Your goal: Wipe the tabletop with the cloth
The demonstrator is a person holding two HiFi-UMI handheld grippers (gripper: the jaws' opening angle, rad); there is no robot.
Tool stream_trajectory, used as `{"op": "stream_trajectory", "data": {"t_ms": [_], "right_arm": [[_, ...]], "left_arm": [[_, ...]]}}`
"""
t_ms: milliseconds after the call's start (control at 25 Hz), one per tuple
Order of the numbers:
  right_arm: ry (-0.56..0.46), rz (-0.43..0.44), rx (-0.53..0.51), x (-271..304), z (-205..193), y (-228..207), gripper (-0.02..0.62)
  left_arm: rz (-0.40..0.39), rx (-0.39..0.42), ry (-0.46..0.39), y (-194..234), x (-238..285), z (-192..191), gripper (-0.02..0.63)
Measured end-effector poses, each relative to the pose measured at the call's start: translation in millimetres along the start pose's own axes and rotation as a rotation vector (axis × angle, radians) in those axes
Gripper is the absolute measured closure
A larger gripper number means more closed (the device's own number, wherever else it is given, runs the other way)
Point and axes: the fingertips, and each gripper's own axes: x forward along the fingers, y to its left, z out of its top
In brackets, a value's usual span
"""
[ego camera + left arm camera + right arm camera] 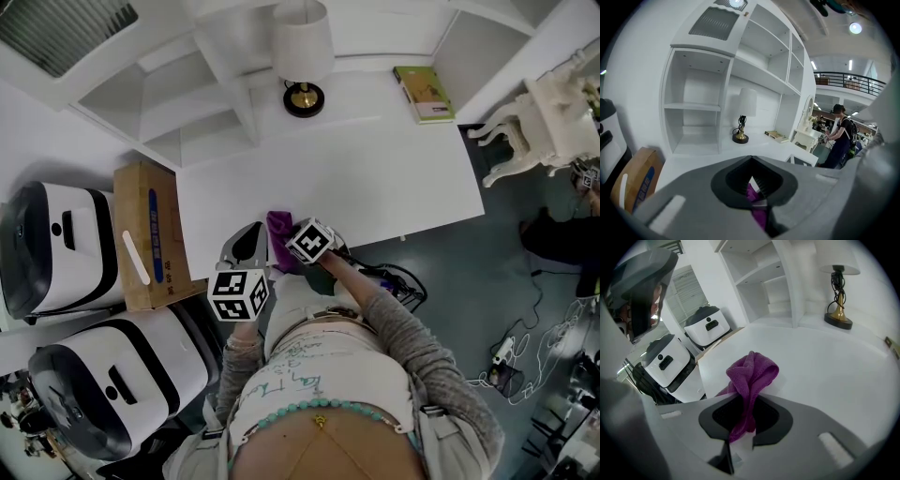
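Note:
The purple cloth (pixel 278 228) hangs bunched at the near edge of the white tabletop (pixel 375 178). My right gripper (pixel 298 234) is shut on it. In the right gripper view the cloth (pixel 751 376) rises as a folded lump past the jaw tips of the right gripper (pixel 749 399) and trails down between the jaws. Just left of the cloth is my left gripper (pixel 247 242), raised a little. In the left gripper view the left gripper (pixel 751 159) has its jaws together, and a strip of cloth (pixel 753 193) shows through the opening below them.
A lamp (pixel 304 56) and a book (pixel 424 92) sit at the far side of the table, under white shelves (pixel 187 84). A cardboard box (pixel 148 234) and two white appliances (pixel 56 248) stand left. A white carved chair (pixel 544 122) is at the right.

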Motion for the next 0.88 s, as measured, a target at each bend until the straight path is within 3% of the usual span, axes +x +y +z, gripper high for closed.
{"op": "stream_trajectory", "data": {"t_ms": [880], "right_arm": [[-0.007, -0.012, 0.043, -27, -25, -35, 0.508]], "left_arm": [[-0.043, 0.025, 0.016, -45, 27, 4, 0.604]]}}
